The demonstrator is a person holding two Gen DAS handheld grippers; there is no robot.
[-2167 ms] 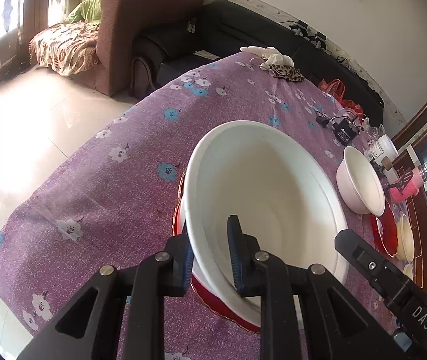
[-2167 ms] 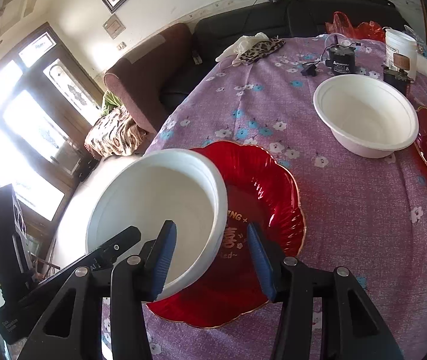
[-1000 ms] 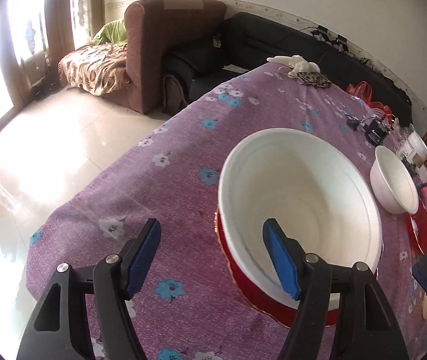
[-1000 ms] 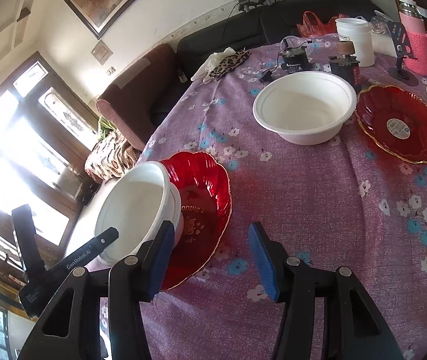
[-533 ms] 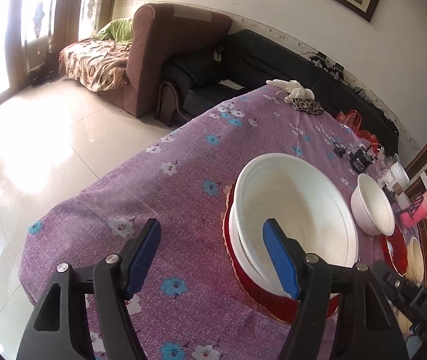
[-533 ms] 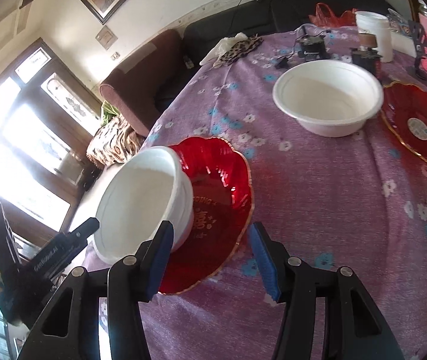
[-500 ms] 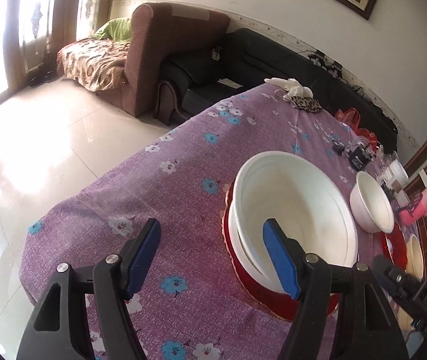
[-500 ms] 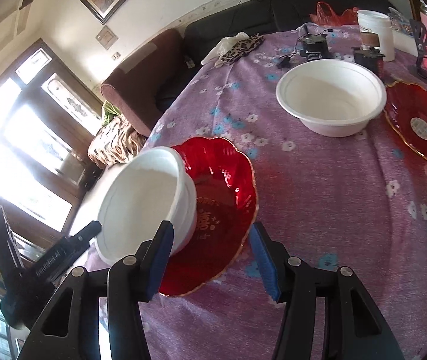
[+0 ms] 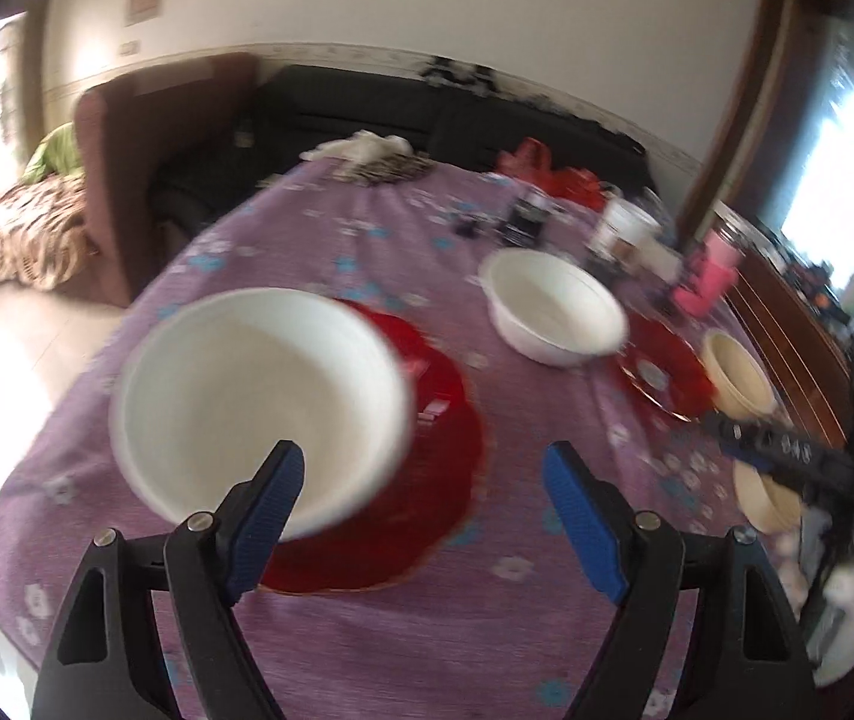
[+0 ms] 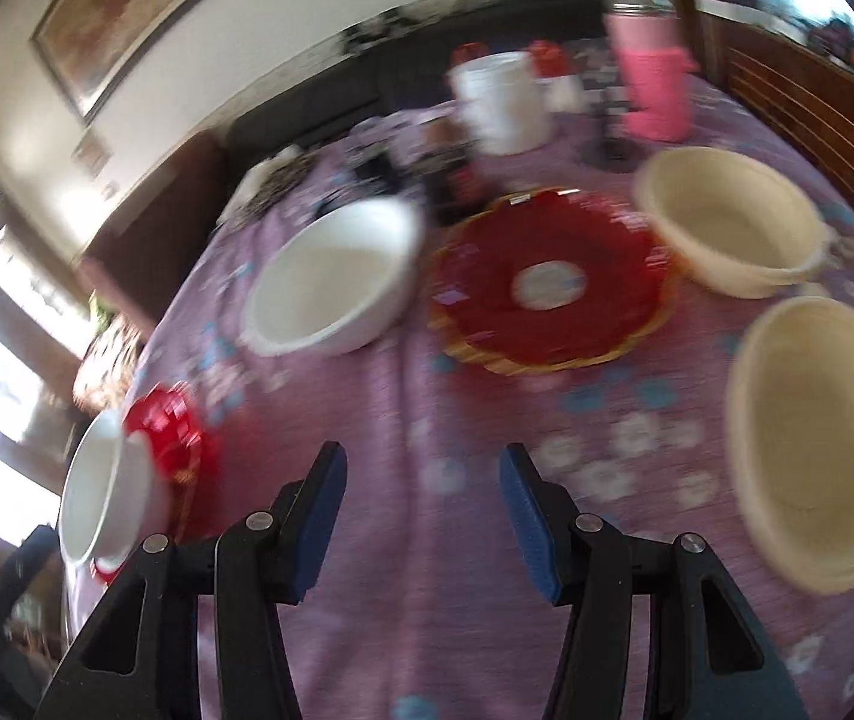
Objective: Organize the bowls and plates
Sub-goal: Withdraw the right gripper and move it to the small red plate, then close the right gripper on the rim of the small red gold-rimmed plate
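One white bowl (image 9: 259, 396) sits on a red plate (image 9: 427, 468) near the table's (image 9: 427, 648) left edge. Second white bowl (image 10: 331, 282), red plate (image 10: 553, 282), two cream bowls (image 10: 727, 222) remain unsorted. Left gripper (image 9: 421, 516) opening, right gripper (image 10: 421, 516) half-open; both empty.

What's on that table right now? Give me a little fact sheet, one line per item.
surface: purple floral tablecloth
near white bowl: sits in the near red plate
far white bowl: alone on the cloth
far red plate: bare, white sticker in its middle
cream bowls: two, and, not stacked
left gripper: jaws opening, nothing between them
right gripper: open, holding nothing
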